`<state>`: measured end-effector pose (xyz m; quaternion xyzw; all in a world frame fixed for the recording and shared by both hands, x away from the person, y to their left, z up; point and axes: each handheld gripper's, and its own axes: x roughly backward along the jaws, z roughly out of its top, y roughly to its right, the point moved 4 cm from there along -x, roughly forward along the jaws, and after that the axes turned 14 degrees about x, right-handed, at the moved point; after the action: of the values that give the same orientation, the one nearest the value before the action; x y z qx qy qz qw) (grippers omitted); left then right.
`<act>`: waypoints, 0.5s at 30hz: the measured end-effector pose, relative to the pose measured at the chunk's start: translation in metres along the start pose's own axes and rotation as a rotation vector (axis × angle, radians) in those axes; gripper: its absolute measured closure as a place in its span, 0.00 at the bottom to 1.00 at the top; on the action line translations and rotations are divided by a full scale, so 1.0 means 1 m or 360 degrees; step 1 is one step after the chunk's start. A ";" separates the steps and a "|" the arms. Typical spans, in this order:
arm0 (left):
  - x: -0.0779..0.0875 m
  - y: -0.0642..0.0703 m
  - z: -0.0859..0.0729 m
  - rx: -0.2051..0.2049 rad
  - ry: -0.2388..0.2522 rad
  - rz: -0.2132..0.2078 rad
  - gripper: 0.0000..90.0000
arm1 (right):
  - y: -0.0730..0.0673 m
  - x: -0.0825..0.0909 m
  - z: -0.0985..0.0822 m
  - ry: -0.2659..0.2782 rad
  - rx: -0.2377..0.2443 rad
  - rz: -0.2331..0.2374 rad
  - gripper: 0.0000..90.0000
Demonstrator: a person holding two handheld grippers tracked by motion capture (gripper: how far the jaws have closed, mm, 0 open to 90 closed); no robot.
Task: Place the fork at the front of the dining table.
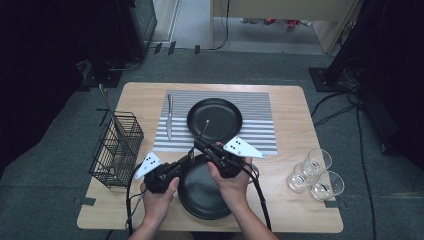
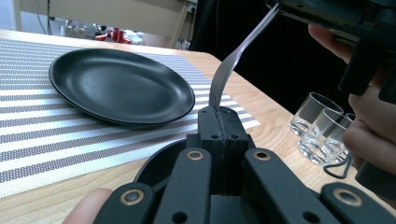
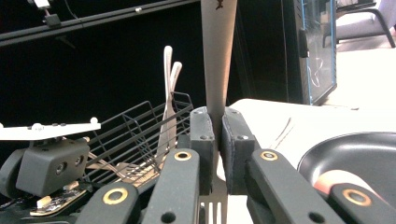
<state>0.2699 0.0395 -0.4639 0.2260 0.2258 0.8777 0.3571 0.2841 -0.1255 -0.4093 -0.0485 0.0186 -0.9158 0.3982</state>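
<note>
Jaws of both grippers meet on one fork (image 2: pixel 229 70) above the near black plate (image 1: pixel 200 192). Those of the left gripper (image 2: pixel 219 112) are pressed fully together, pinching the tips of the fork's tines. Those of the right gripper (image 3: pixel 215 116) are closed tight on the fork's neck, the handle rising between them and the tines showing below the pads. In the high view the fork slants up and away from the hands, its handle end over the far black plate (image 1: pixel 215 120). That plate sits on a striped placemat (image 1: pixel 255 107) with a knife (image 1: pixel 169 117) lying just left of it. At the table's (image 1: pixel 285 200) left edge stands a wire basket (image 1: pixel 117 150) holding cutlery; three clear glasses (image 1: pixel 315 177) cluster near the right edge.
</note>
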 end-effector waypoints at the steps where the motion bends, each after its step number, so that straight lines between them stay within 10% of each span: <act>1: 0.000 0.002 -0.001 -0.0040 0.0009 0.0033 1.00 | 0.000 0.000 0.000 -0.0002 0.0010 -0.0003 0.95; 15: -0.003 0.010 -0.003 -0.0180 0.0003 0.0125 0.87 | 0.003 0.005 0.005 0.0004 0.0022 -0.0045 0.95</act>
<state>0.2655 0.0301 -0.4619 0.2132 0.1672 0.9026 0.3344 0.2837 -0.1308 -0.4045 -0.0447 0.0121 -0.9215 0.3856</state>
